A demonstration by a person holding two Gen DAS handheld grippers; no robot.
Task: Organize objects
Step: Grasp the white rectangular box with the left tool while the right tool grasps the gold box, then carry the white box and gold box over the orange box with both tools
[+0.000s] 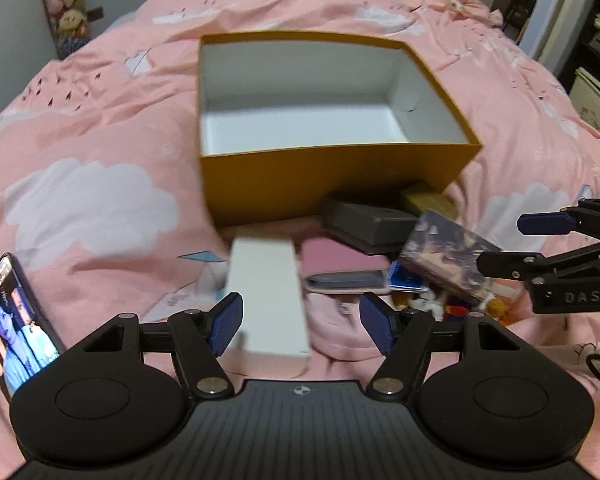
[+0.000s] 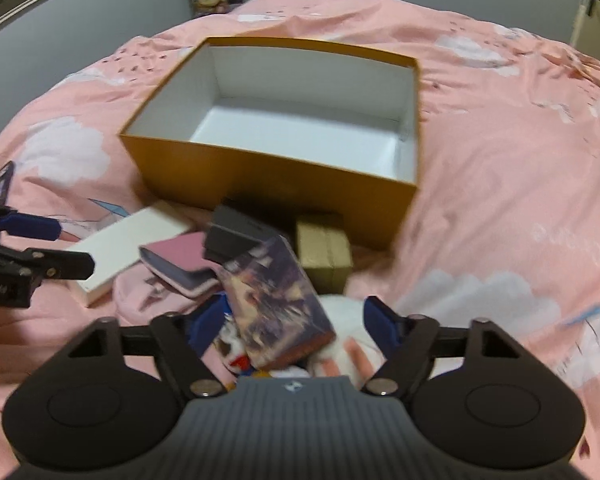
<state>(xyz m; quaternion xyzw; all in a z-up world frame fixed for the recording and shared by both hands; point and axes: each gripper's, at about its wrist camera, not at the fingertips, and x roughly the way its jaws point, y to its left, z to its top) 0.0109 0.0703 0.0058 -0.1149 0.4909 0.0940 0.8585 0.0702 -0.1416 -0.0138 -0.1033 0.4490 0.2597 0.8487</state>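
Note:
An open yellow box [image 1: 332, 176] with a white, empty inside stands on the pink bed; it also shows in the right wrist view [image 2: 260, 176]. In front of it lies a pile: a long white box [image 1: 266, 296] [image 2: 120, 250], a pink wallet [image 1: 340, 268] [image 2: 184, 268], a dark grey box [image 1: 368, 220] [image 2: 232, 236], a picture-printed box [image 1: 448, 256] [image 2: 276, 300], a tan box [image 2: 326, 256] and a white plush toy [image 2: 340, 344]. My left gripper [image 1: 300, 326] is open around the white box's near end. My right gripper [image 2: 292, 332] is open around the picture box.
A phone [image 1: 12, 320] with a lit screen leans at the left. Plush toys [image 1: 66, 8] hang by the far wall. Shelves [image 1: 596, 60] stand at the right of the bed. The pink duvet [image 2: 500, 200] spreads all around.

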